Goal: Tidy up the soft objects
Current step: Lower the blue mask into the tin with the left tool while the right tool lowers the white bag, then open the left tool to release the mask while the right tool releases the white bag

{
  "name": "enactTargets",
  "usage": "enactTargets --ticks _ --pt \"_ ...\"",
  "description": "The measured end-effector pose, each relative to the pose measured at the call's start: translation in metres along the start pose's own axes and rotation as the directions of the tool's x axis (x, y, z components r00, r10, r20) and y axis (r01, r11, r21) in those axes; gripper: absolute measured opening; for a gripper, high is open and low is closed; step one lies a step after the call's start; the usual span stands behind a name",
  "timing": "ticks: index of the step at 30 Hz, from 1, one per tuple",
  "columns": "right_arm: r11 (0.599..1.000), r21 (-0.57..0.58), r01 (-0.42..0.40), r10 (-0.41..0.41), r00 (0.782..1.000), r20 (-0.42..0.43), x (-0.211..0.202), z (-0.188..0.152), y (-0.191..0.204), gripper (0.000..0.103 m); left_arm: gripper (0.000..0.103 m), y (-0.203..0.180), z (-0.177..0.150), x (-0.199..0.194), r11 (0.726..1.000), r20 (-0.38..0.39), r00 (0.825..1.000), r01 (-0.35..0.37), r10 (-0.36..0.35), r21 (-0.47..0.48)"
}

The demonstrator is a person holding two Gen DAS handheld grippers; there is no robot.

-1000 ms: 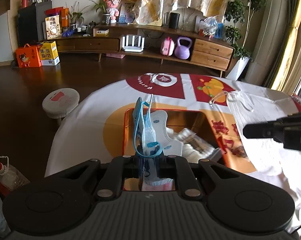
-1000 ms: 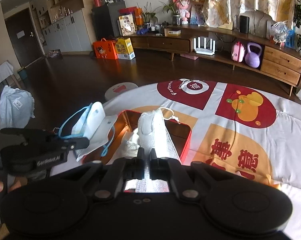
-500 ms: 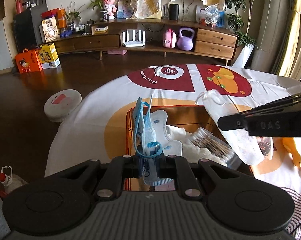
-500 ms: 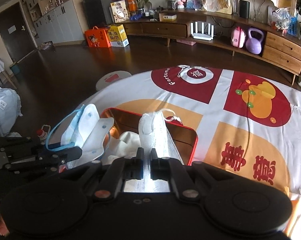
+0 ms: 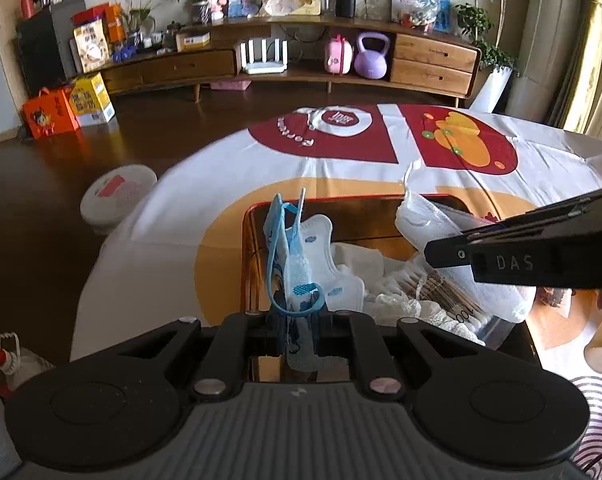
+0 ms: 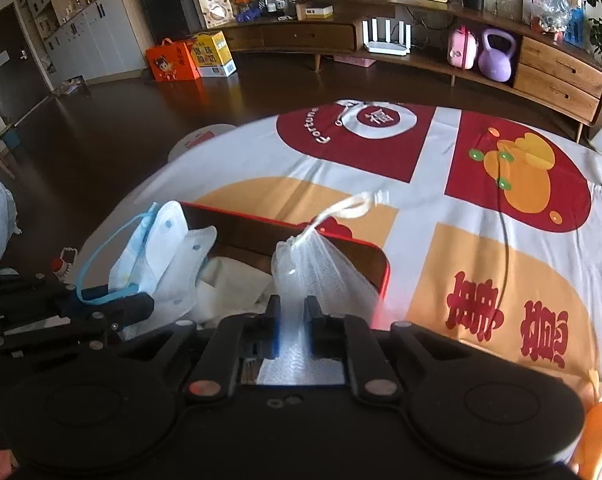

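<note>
My left gripper (image 5: 299,316) is shut on a blue-and-white face mask (image 5: 301,256) with blue ear loops, held upright over the near-left corner of the red tin box (image 5: 341,200). My right gripper (image 6: 292,312) has a white mesh pouch (image 6: 317,264) with a cord loop between its pads; its jaws are opening, and the pouch still fills the gap. The pouch hangs over the box's right part (image 6: 377,268). In the right wrist view the mask (image 6: 161,248) and left gripper (image 6: 141,304) sit at the left. In the left wrist view the right gripper (image 5: 441,254) reaches in from the right with the pouch (image 5: 425,224).
The box holds white cloth (image 6: 229,280) and a clear pack of cotton swabs (image 5: 433,288). It stands on a round table with a red, orange and white cloth (image 6: 421,208). A white round thing (image 5: 117,196) sits on the floor to the left. A striped sleeve (image 5: 597,440) shows at bottom right.
Both grippers have sunk toward the box. The right gripper with the pouch has come in from the right over the box, and its jaws have widened a little. The mask stays gripped.
</note>
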State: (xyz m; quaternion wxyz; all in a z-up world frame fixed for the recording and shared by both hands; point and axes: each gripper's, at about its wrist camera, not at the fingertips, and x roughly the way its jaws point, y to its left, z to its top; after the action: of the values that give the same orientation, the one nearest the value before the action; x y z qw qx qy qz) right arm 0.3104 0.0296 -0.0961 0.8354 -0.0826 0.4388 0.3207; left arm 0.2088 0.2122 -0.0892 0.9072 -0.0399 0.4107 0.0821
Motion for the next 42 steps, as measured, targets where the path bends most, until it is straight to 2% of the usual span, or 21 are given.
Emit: enactTargets --ticks 11,21,22,24,25,26,31,35,40,42 --pt "1.0 -0.006 -0.01 0.01 1.0 0.014 -0.01 -0.003 0.004 0.026 0.012 -0.004 -0.008 0.011 1.0 -0.06 0.998 0.006 -0.005 0.013" --pt "0.999 -0.002 -0.046 0.046 0.998 0.036 -0.031 -0.008 0.007 0.041 0.016 -0.014 -0.013 0.01 0.998 -0.098 0.995 -0.024 0.03 0.061" --pt "0.999 -0.004 -0.049 0.05 0.998 0.037 -0.033 -0.009 0.008 0.041 0.02 -0.016 -0.013 0.008 0.998 -0.099 0.995 -0.024 0.03 0.065" --pt "0.998 -0.008 -0.054 0.055 0.998 0.037 -0.036 -0.01 0.01 0.042 0.036 -0.018 -0.014 0.006 0.997 -0.099 0.995 -0.019 0.026 0.076" --pt "0.998 -0.011 -0.056 0.056 0.998 0.038 -0.038 -0.011 0.011 0.042 0.057 -0.02 -0.015 0.004 0.996 -0.095 0.995 -0.02 0.027 0.081" --pt "0.998 -0.015 -0.058 0.058 0.998 0.039 -0.04 -0.012 0.012 0.042 0.067 -0.02 -0.015 0.002 0.996 -0.087 0.996 -0.02 0.027 0.084" --pt "0.997 -0.022 -0.068 0.069 0.996 0.048 -0.051 -0.016 0.013 0.044 0.068 -0.023 -0.015 -0.006 0.998 -0.085 0.996 0.001 0.005 0.068" --pt "0.996 -0.023 -0.081 0.082 0.995 0.062 -0.062 -0.018 0.011 0.053 0.068 -0.022 -0.016 -0.015 0.998 -0.08 0.997 0.0 0.005 0.061" --pt "0.995 -0.031 -0.093 0.095 0.992 0.081 -0.08 -0.024 0.012 0.056 0.068 -0.022 -0.018 -0.029 0.999 -0.063 0.998 0.003 0.0 0.053" --pt "0.995 -0.03 -0.096 0.098 0.991 0.09 -0.088 -0.027 0.011 0.06 0.068 -0.022 -0.018 -0.037 0.999 -0.051 0.999 0.01 -0.008 0.048"
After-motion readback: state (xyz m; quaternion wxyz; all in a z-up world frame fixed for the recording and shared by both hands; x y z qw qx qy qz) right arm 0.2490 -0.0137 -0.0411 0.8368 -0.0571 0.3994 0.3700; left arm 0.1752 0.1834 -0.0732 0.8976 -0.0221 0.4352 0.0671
